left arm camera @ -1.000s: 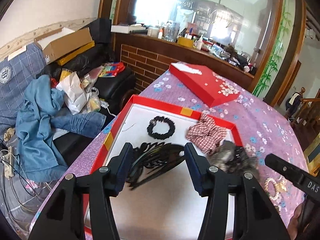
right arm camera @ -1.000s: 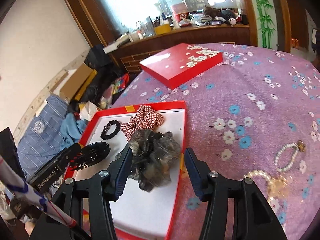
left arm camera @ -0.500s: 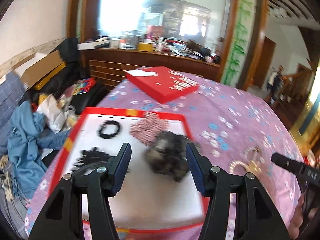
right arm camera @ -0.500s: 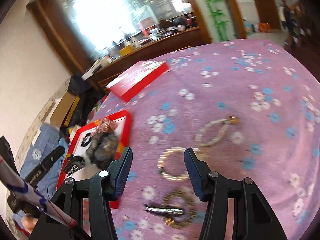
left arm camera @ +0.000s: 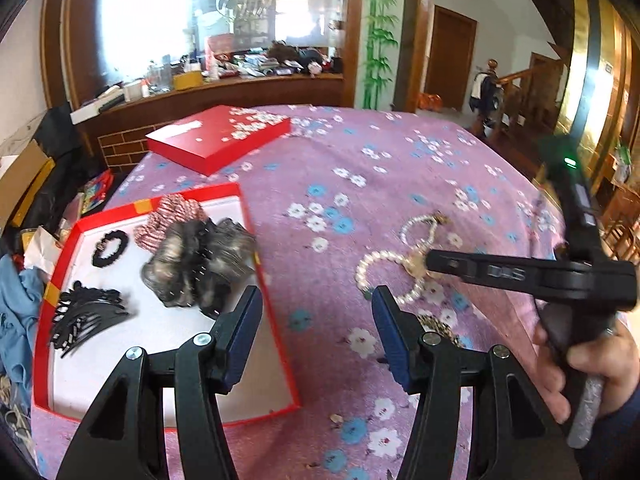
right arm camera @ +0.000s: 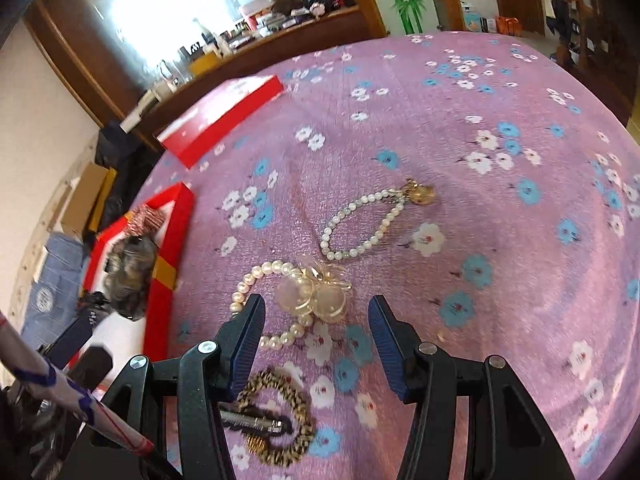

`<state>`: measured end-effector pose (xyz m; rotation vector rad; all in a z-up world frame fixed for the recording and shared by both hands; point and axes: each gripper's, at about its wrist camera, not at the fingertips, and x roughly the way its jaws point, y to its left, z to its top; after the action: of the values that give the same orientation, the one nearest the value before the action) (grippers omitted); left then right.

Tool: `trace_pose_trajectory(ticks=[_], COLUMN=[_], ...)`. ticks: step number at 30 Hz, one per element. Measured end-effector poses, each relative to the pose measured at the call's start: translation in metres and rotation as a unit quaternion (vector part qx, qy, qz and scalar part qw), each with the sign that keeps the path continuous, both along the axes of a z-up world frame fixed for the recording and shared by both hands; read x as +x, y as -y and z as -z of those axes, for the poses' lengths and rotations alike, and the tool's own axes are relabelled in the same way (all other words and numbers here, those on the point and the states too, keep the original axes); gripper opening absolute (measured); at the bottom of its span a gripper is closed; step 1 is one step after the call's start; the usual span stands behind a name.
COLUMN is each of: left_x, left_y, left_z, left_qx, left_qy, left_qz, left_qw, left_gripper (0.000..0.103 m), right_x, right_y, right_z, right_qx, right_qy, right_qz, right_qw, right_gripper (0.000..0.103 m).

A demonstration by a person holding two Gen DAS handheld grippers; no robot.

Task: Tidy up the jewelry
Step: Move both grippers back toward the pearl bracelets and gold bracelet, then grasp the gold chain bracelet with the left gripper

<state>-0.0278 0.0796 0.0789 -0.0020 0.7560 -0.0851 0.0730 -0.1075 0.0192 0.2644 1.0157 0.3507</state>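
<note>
Table: a purple cloth (left arm camera: 400, 168) with blue and white flowers is spread over it in both views.
Tray: a red tray (left arm camera: 60, 410) with a white floor is seen at lower left of the left wrist view.
Tray contents: a black scrunchie (left arm camera: 110, 243), a red checked scrunchie (left arm camera: 176, 210), a grey-brown scrunchie (left arm camera: 200, 264) and a black comb clip (left arm camera: 86, 316) are laid inside it.
Lid: a red lid (left arm camera: 218, 138) is set flat on the cloth, above the tray in the frame.
Loose jewelry: on the cloth in the right wrist view, a pearl bracelet (right arm camera: 362, 220) with a gold charm lies at centre; a second pearl bracelet (right arm camera: 250, 280) with pale discs lies just below it; a leopard-print band (right arm camera: 280, 420) and a metal clip (right arm camera: 252, 424) lie at lower left.
Left gripper (left arm camera: 316, 336): jaws are held partly apart over bare cloth beside the tray, with nothing gripped.
Right gripper (right arm camera: 316, 336): jaws are held partly apart, nothing gripped; the disc bracelet is seen just above its left finger.
Hand (left arm camera: 588, 364): seen at lower right of the left wrist view, wrapped round the right gripper's handle.
</note>
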Motion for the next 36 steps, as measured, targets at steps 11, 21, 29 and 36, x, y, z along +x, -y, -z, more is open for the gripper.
trace_pose_trajectory(ticks=[11, 21, 29, 36], left_x=[-0.013, -0.001, 0.003, -0.005], left_y=[0.039, 0.061, 0.063, 0.073], left_z=[0.029, 0.052, 0.062, 0.067], left_qx=[0.028, 0.062, 0.064, 0.069], left_qy=[-0.036, -0.049, -0.064, -0.077], left_qz=[0.159, 0.199, 0.211, 0.230], left_qw=[0.9862, 0.9768, 0.9733, 0.9677], left_gripper=[0.067, 0.041, 0.040, 0.013], right_x=[0.001, 0.002, 0.001, 0.001], right_y=[-0.020, 0.017, 0.016, 0.017], right_z=[0.015, 0.007, 0.002, 0.002], right_qx=[-0.062, 0.036, 0.047, 0.049], right_qy=[0.048, 0.050, 0.057, 0.058], right_qz=[-0.025, 0.008, 0.004, 0.006], right_qw=[0.997, 0.998, 0.997, 0.997], right_gripper=[0.045, 0.046, 0.046, 0.046])
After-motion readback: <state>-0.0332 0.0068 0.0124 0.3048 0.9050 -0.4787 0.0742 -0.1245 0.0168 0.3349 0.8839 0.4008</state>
